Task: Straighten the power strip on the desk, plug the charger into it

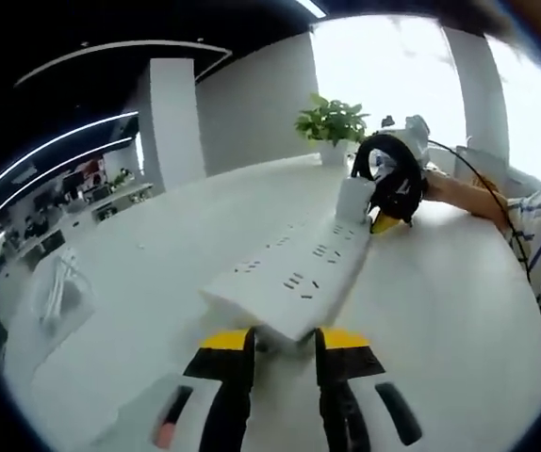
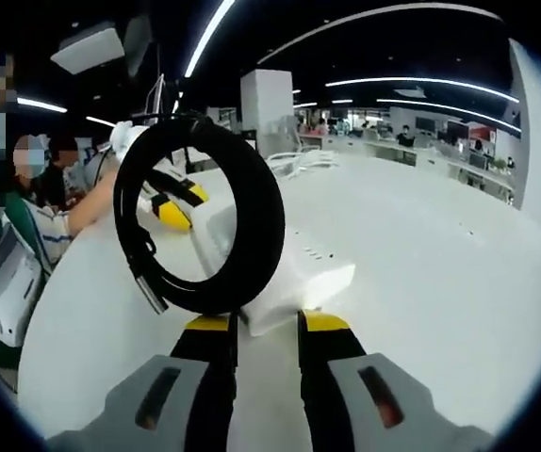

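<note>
two grippers work one white power strip [image 1: 294, 273] lying on the desk [image 1: 440, 311]: the left gripper [image 1: 285, 341] pinches its near end to steady it, while the right gripper [image 2: 267, 325] clamps the charger [image 2: 285, 282] seated at the far end.

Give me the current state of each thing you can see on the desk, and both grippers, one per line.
Power strip: flat on the white desk, its near end between the left gripper jaws.
Charger: upright at the strip's far end, held there by the right gripper; whether it is fully seated cannot be told.
Black cable: coiled in a loop, hanging at the charger.
Potted plant: upright at the desk's far edge.
</note>
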`<state>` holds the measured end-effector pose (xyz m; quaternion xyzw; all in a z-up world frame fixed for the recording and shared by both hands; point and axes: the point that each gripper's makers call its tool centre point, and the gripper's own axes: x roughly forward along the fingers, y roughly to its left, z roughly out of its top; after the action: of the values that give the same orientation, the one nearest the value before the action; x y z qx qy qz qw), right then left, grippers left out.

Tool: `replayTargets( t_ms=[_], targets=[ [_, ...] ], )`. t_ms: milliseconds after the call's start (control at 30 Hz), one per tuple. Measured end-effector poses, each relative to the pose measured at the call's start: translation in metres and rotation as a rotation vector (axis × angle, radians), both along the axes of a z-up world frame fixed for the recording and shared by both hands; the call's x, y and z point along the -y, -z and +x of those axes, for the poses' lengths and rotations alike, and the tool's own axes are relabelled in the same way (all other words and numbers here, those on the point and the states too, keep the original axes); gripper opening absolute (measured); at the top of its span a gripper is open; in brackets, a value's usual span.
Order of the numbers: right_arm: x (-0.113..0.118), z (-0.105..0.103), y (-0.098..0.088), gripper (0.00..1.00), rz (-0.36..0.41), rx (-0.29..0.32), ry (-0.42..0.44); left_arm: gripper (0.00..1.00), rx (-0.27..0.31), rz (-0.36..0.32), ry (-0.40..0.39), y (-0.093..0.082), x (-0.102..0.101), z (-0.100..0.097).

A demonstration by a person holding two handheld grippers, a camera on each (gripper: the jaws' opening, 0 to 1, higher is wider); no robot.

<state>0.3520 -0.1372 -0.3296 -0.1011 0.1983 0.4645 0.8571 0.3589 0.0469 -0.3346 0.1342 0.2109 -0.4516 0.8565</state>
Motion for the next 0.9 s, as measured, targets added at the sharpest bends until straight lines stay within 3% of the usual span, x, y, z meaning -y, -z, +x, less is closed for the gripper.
replayTargets(
  t_ms=[333,900],
  targets=[
    [0.0028,0.0051,0.0002,0.21,0.002,0.008,0.052,0.24,0.001,-0.050,-0.042,0.0017,0.0034,0.0063],
    [0.0035,0.0049,0.0015,0.17,0.007,0.011,0.091,0.21,0.008,-0.066,-0.068,0.0030,0.0043,0.0093]
  ],
)
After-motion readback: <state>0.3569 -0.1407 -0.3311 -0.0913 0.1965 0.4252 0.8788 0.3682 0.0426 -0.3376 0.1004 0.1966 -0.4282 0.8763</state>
